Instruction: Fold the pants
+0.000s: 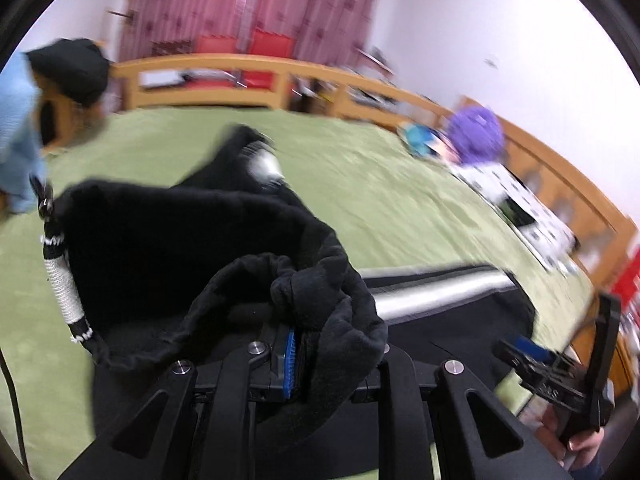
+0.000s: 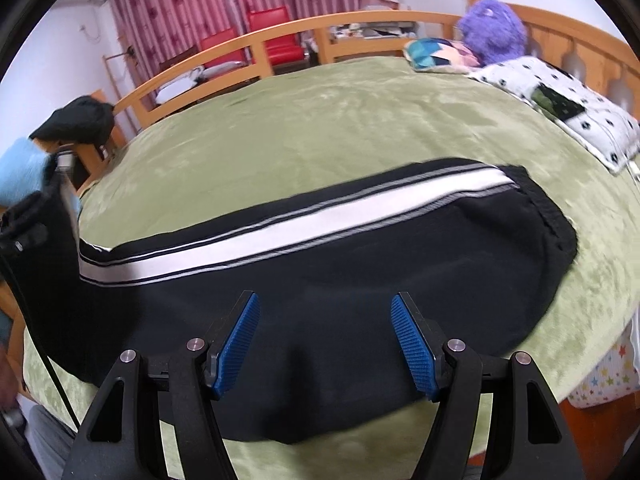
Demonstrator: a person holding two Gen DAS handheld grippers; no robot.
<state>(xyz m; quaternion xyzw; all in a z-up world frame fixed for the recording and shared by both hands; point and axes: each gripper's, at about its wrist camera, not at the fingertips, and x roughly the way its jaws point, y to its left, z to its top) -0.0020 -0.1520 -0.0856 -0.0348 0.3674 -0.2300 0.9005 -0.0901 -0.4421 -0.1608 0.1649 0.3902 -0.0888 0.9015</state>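
A: Seeing one pair of black pants (image 2: 320, 280) laid across the green bed cover (image 2: 320, 128), with one broad white stripe (image 2: 304, 220) running lengthwise, edged by thin grey lines. One end lifted up at far left.

B: Yep. Left gripper (image 1: 298, 364) clamped tight on a bunched black fold of those pants, blue pad just peeking out beside the cloth. Raised off the bed, fabric draping over the fingers (image 1: 289, 360). One drawstring (image 1: 64, 280) with white wrapping dangling on the left.

A: Right gripper (image 2: 326, 344) spread wide, two blue pads well apart, gripping nothing, hovering over the near edge of the pants.

B: Counting extras: two red chairs (image 2: 248, 40) past the wooden rail, one purple fuzzy toy (image 2: 492, 28), one spotted white pillow (image 2: 560, 108), one patchwork cushion (image 2: 436, 54).
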